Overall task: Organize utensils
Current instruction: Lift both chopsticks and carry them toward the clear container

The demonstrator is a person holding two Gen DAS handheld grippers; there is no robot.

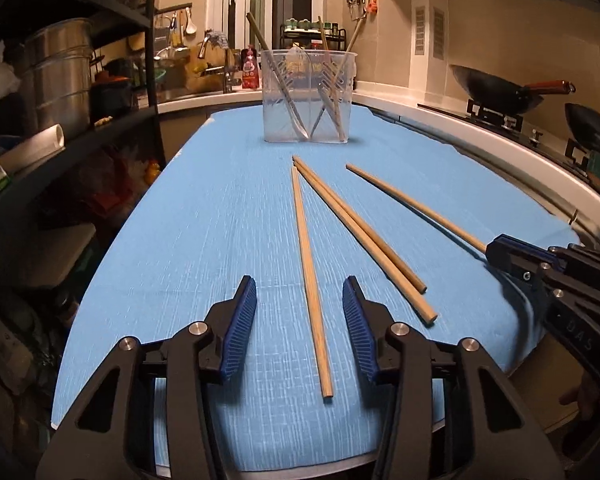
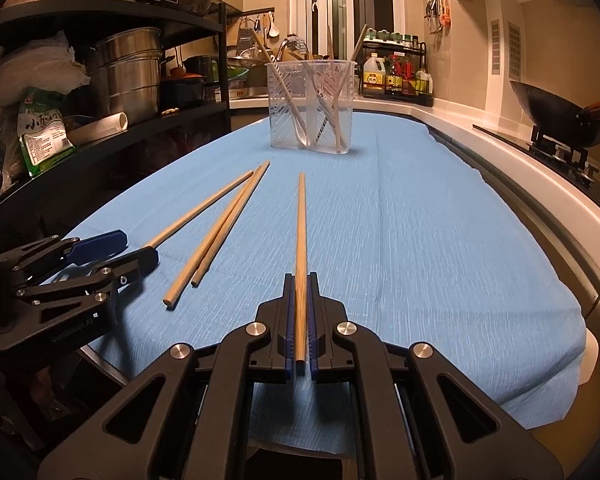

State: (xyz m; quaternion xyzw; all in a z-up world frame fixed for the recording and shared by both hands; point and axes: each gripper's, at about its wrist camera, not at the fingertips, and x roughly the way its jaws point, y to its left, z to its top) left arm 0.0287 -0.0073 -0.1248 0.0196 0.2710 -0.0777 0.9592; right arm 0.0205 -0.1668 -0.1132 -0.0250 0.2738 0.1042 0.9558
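Several wooden chopsticks lie on a blue cloth (image 1: pixel 204 220). My left gripper (image 1: pixel 299 284) is open low over the cloth, and one chopstick (image 1: pixel 301 216) lies between its fingers without the pads touching it. A pair of chopsticks (image 1: pixel 358 232) lies just to its right. My right gripper (image 2: pixel 300 280) is shut on the near end of another chopstick (image 2: pixel 301 224), which points at the clear plastic holder (image 2: pixel 311 108). The holder stands at the far end with several utensils in it. From the right wrist view, the left gripper (image 2: pixel 128 250) stands at the left beside the pair (image 2: pixel 217 232).
A dark shelf rack (image 1: pixel 100 128) with steel pots (image 1: pixel 60 68) runs along the left side. On the right, a wok (image 1: pixel 496 90) sits on a stove beside the white counter edge (image 2: pixel 500 148). A bottle rack (image 2: pixel 396 76) stands behind the holder.
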